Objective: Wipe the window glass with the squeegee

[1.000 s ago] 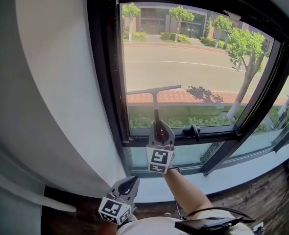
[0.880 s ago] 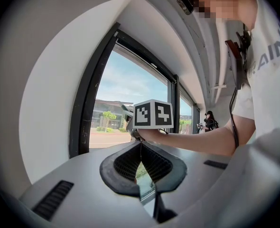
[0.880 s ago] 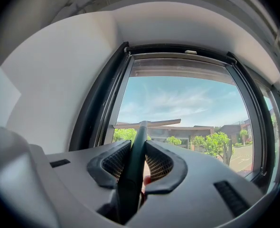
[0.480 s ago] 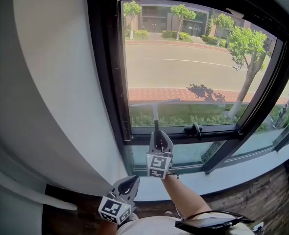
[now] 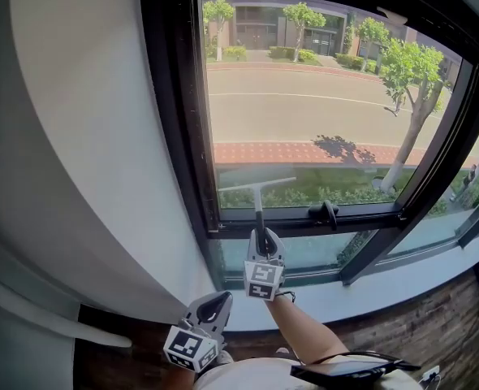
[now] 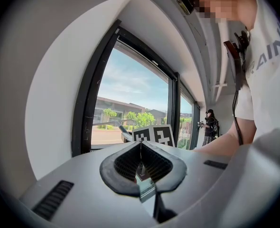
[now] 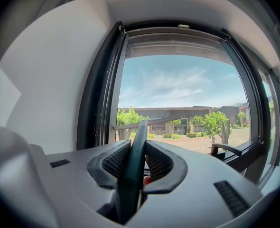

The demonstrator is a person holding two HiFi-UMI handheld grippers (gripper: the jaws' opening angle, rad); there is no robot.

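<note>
Right gripper [image 5: 261, 236]: raised towards the window. In its own view I see both jaws clamped on the dark handle of the squeegee [image 5: 257, 204], which runs up between the pads.
Squeegee: handle upright, with the T-shaped blade on top. The blade sits across the lower part of the window glass [image 5: 304, 104], just above the bottom rail and close to the left side of the pane. Its right end is slightly higher than its left. It looks laid on the glass, though I cannot confirm contact.
Left gripper [image 5: 214, 301]: held low near my body, well apart from the window. The jaws are pressed together with nothing between them.
Window frame [image 5: 177, 136]: black, with a white wall [image 5: 85, 136] to its left.
Window handle [image 5: 325, 212]: black, on the bottom rail, to the right of the squeegee.
Forearm [image 5: 304, 327]: bare, reaching up behind the right gripper.
Outside: road, brick pavement and trees in sunlight.
Other person [image 6: 210, 127]: standing further along the windows, seen in the left gripper view.
</note>
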